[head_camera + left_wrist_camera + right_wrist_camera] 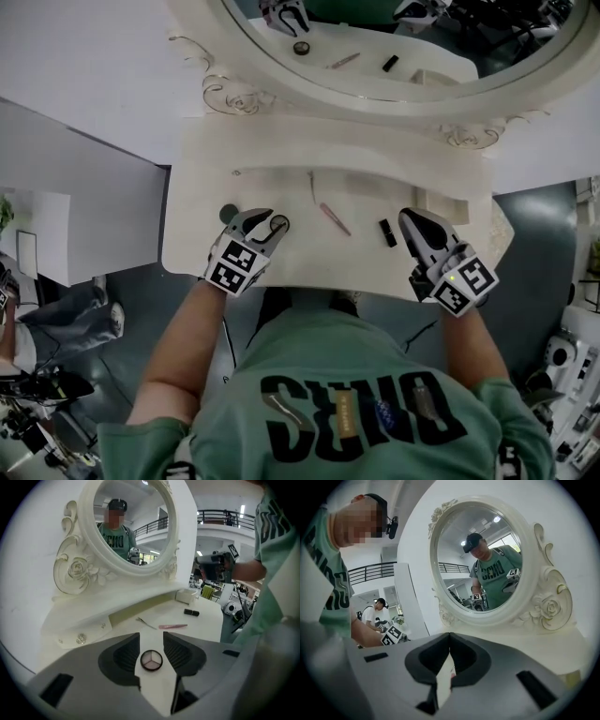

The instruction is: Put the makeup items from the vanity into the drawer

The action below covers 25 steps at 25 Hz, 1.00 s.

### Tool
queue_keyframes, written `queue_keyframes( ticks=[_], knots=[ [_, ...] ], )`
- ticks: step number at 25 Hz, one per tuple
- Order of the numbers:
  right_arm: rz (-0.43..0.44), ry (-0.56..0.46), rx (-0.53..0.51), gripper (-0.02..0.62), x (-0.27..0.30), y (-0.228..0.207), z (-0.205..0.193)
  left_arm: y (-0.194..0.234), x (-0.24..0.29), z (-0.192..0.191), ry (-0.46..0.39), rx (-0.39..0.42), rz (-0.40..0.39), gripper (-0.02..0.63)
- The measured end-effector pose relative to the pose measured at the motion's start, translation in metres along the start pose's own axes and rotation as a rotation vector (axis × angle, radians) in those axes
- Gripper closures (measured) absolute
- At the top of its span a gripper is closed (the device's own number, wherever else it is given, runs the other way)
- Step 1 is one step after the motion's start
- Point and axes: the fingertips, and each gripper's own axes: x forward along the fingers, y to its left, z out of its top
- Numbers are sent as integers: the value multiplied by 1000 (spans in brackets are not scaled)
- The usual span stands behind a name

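A round eyeshadow compact lies on the white vanity top between the jaws of my left gripper; the pads stand just clear of it, so the gripper is open. From the head view the compact shows at the left gripper's tips. A pink pencil, a black lipstick and a thin clip lie mid-table. My right gripper hovers right of the lipstick, shut and empty, its tips touching.
A dark round item sits left of the left gripper. A small white box stands at the right rear. The oval mirror and its raised shelf close off the back. A crystal knob marks the vanity's side.
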Motion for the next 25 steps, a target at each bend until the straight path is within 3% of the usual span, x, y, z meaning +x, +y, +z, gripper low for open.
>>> queue_keyframes(
  ticks=[5,7,14,20,22,25],
  knots=[
    [30,34,-7,586,16,10,-19,-5,29,-39,156,32,-9,332],
    [39,45,-5,586,22,12,-25,-5,38,-49,207,31,-4,310],
    [66,67,2,586,36,23,-39,-4,55,-65,272,31,9,310],
    [68,75,8,586,36,26,-45,3,60,-70,280,-2,12,314],
    [65,76,9,586,34,25,-47,3,60,-70,277,11,8,367],
    [54,73,12,586,31,23,-45,-1,60,-68,273,21,-13,371]
  ],
)
